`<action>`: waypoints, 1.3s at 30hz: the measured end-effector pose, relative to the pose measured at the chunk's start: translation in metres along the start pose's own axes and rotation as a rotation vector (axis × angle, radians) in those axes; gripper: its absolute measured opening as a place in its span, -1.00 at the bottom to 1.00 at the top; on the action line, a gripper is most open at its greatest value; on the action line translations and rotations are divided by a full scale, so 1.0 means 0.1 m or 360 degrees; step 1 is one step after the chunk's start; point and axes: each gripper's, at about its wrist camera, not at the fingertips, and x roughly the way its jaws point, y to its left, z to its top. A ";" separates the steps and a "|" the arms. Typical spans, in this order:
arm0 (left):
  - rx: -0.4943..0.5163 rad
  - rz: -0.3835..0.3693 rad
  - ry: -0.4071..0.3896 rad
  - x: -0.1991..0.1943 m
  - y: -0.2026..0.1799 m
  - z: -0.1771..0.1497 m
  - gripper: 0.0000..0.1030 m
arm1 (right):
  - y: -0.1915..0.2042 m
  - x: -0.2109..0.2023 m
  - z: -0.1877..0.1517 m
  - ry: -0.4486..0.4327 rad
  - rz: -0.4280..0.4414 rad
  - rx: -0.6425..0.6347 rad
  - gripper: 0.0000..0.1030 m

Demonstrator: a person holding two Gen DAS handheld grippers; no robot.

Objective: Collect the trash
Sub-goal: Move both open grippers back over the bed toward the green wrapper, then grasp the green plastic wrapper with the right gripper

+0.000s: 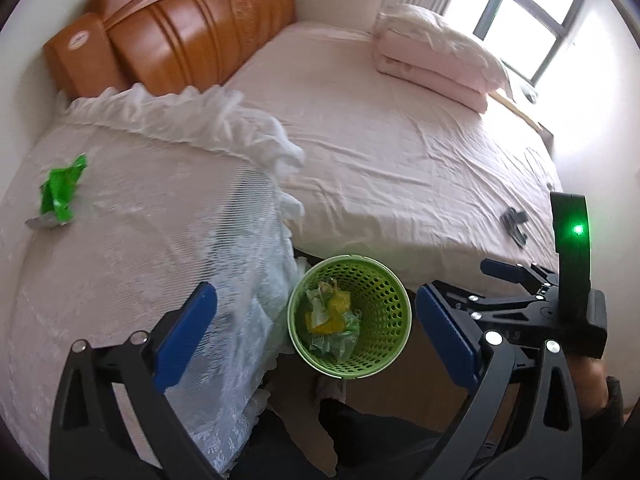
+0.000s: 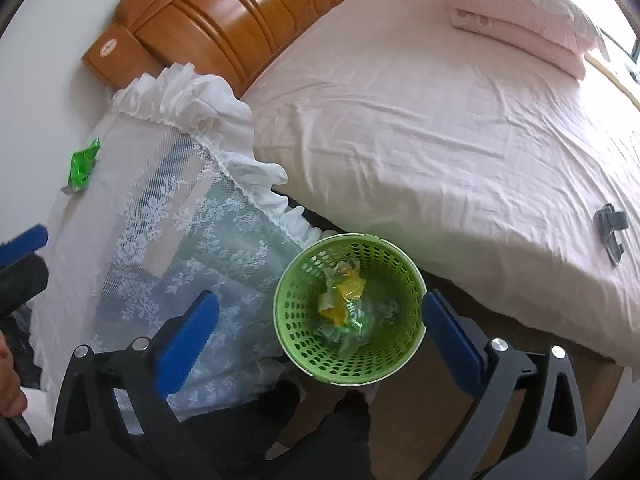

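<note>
A green perforated basket (image 1: 394, 308) stands on the floor between a lace-covered stand and the bed; it also shows in the right wrist view (image 2: 304, 292). Crumpled yellow and green wrappers (image 1: 330, 316) lie inside it, seen too in the right wrist view (image 2: 344, 304). A crumpled green wrapper (image 1: 60, 192) lies on the lace-covered top, far left, also in the right wrist view (image 2: 83, 166). My left gripper (image 1: 316, 332) is open and empty above the basket. My right gripper (image 2: 320, 328) is open and empty above the basket, and shows in the left wrist view (image 1: 516, 280).
A lace cloth (image 1: 140, 200) covers the stand beside a bed with a pink sheet (image 1: 380, 152). A wooden headboard (image 1: 180, 28), folded pink bedding (image 1: 432, 60) and a small grey clip (image 2: 610, 226) on the bed are in view. A person's dark-clad legs (image 2: 320, 432) are below.
</note>
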 end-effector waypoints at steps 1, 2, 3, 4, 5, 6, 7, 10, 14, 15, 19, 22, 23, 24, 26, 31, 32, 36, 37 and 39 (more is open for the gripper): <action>-0.0015 0.0005 -0.0006 -0.02 0.04 0.00 0.85 | 0.02 -0.01 0.02 -0.0006 -0.0003 0.0006 0.95; -0.0031 0.0006 -0.0012 -0.04 0.08 0.00 0.85 | 0.04 -0.01 0.04 -0.0010 -0.0001 0.0007 0.95; -0.0052 0.0008 -0.0017 -0.06 0.13 -0.02 0.85 | 0.07 -0.02 0.05 -0.0011 0.0004 0.0005 0.95; -0.0067 0.0008 -0.0020 -0.07 0.16 -0.02 0.85 | 0.10 -0.02 0.06 -0.0010 0.0008 0.0002 0.95; -0.0083 0.0011 -0.0024 -0.09 0.20 -0.03 0.85 | 0.14 -0.02 0.08 -0.0010 0.0011 -0.0003 0.95; -0.0100 0.0020 -0.0030 -0.11 0.25 -0.04 0.85 | 0.19 -0.02 0.09 -0.0009 0.0013 -0.0011 0.95; -0.0111 0.0035 -0.0038 -0.13 0.29 -0.05 0.85 | 0.23 -0.01 0.10 -0.0009 0.0016 -0.0018 0.95; -0.0147 0.0126 -0.0076 -0.21 0.48 -0.11 0.85 | 0.45 -0.02 0.18 -0.0018 0.0047 -0.0045 0.95; -0.0207 0.0312 -0.0117 -0.38 0.88 -0.24 0.85 | 0.87 -0.01 0.30 -0.0041 0.0135 -0.0117 0.95; -0.0224 0.0345 -0.0124 -0.42 0.98 -0.28 0.85 | 1.07 0.01 0.35 -0.0044 0.0167 -0.0161 0.95; -0.0333 0.0441 -0.0147 -0.61 1.47 -0.41 0.85 | 1.75 0.11 0.54 -0.0049 0.0291 -0.0276 0.95; -0.0451 0.0471 -0.0175 -0.74 1.83 -0.53 0.85 | 2.41 0.21 0.74 -0.0059 0.0375 -0.0372 0.95; -0.0491 0.0472 -0.0186 -0.78 1.94 -0.56 0.85 | 2.60 0.25 0.79 -0.0063 0.0388 -0.0402 0.95; -0.0545 0.0471 -0.0201 -0.84 2.08 -0.61 0.85 | 2.79 0.29 0.85 -0.0068 0.0404 -0.0432 0.95; -0.0603 0.0470 -0.0213 -0.88 2.24 -0.67 0.85 | 3.22 0.43 0.97 -0.0065 0.0416 -0.0491 0.95; -0.0671 0.0503 -0.0227 -0.93 2.60 -0.78 0.85 | 3.97 0.92 1.18 -0.0035 0.0344 -0.0533 0.95; -0.0673 0.0519 -0.0222 -0.92 2.66 -0.78 0.85 | 4.05 1.02 1.19 -0.0026 0.0328 -0.0528 0.95; -0.0688 0.0539 -0.0217 -0.84 2.94 -0.74 0.85 | 4.28 1.38 1.24 0.0013 0.0208 -0.0514 0.95; -0.0692 0.0534 -0.0217 -0.82 3.00 -0.72 0.85 | 4.30 1.45 1.25 0.0016 0.0184 -0.0507 0.95; -0.0695 0.0529 -0.0218 -0.78 3.12 -0.69 0.85 | 4.33 1.55 1.27 0.0006 0.0122 -0.0516 0.92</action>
